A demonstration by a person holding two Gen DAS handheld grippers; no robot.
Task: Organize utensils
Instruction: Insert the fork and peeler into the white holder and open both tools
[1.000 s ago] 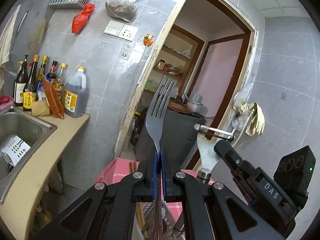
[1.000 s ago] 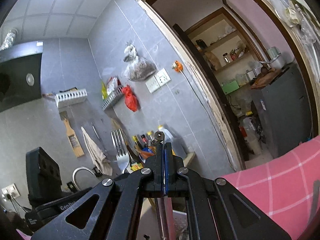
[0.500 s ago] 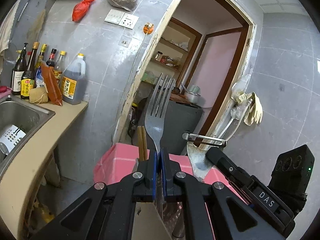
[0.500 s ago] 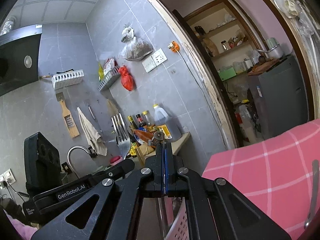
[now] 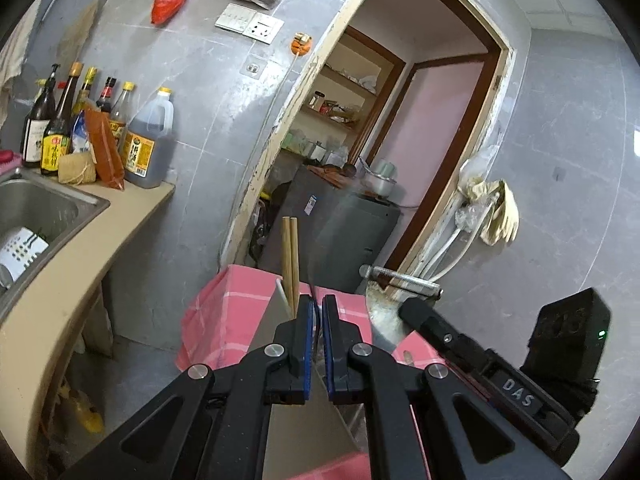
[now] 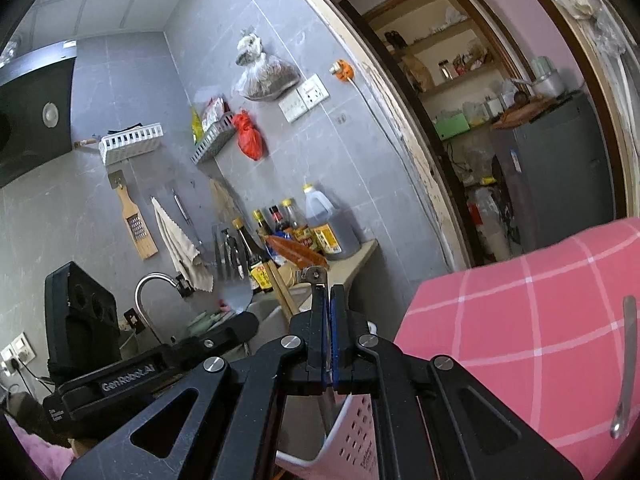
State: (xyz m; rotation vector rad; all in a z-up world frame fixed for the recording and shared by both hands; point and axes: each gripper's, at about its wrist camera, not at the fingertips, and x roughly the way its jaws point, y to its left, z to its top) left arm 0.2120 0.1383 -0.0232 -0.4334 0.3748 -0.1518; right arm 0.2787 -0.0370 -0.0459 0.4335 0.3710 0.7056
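Two grippers are each clamped tight on one utensil over one white perforated holder [image 6: 352, 420]: the left gripper [image 5: 315, 312] pinches one blurred fork [image 6: 236, 296] by its handle, and the right gripper [image 6: 329, 300] pinches one peeler [image 5: 382, 304]. Two chopsticks [image 5: 290, 256] stand in the holder just ahead. One spoon [image 6: 624, 364] lies apart on the pink checked cloth [image 6: 520, 320].

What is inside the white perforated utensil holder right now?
Wooden chopsticks stand in the holder. Its bottom and anything else inside are hidden by its wall and the right gripper.
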